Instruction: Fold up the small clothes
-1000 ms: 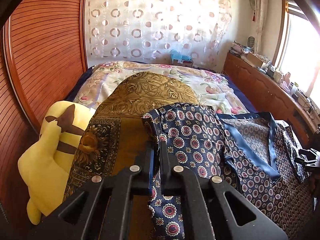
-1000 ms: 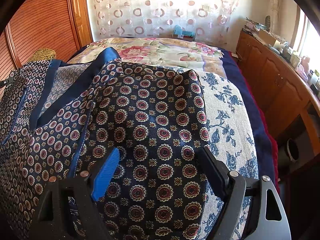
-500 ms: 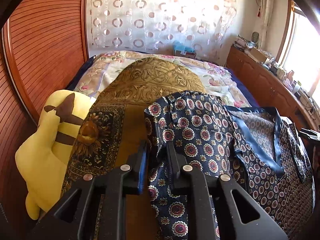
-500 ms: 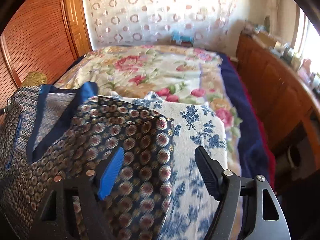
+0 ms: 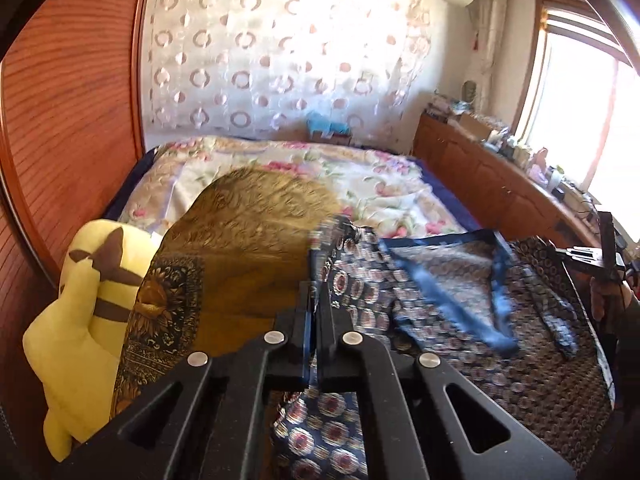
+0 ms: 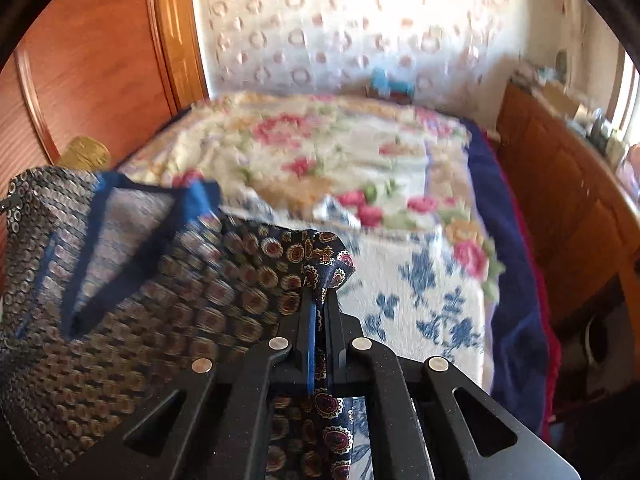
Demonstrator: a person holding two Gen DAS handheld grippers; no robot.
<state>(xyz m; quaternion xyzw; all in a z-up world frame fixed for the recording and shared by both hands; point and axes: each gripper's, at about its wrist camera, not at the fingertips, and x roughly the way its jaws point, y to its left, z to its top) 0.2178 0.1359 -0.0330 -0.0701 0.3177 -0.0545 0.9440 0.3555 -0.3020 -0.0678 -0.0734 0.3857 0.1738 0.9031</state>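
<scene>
A navy garment (image 5: 440, 304) with round medallion print and blue trim lies spread on the bed, blurred by motion. My left gripper (image 5: 314, 294) is shut on its left edge, and fabric hangs down under the jaws. In the right wrist view the same garment (image 6: 160, 300) stretches off to the left. My right gripper (image 6: 320, 294) is shut on a bunched corner of it, which sticks up past the fingertips. The right gripper also shows at the left wrist view's right edge as a dark frame (image 5: 604, 256) with a hand (image 5: 604, 300) behind it.
A yellow plush toy (image 5: 80, 320) and a gold-brown patterned cloth (image 5: 248, 248) lie left of the garment. A white cloth with blue flowers (image 6: 432, 296) lies under its right side, on a floral quilt (image 6: 320, 148). Wooden wardrobe (image 5: 60, 120) stands left, and a cluttered wooden cabinet (image 5: 480, 184) right.
My right gripper stood open over the garment and has closed on its right corner. The left gripper loosened briefly, then pinched the edge again and rose. The garment is being pulled.
</scene>
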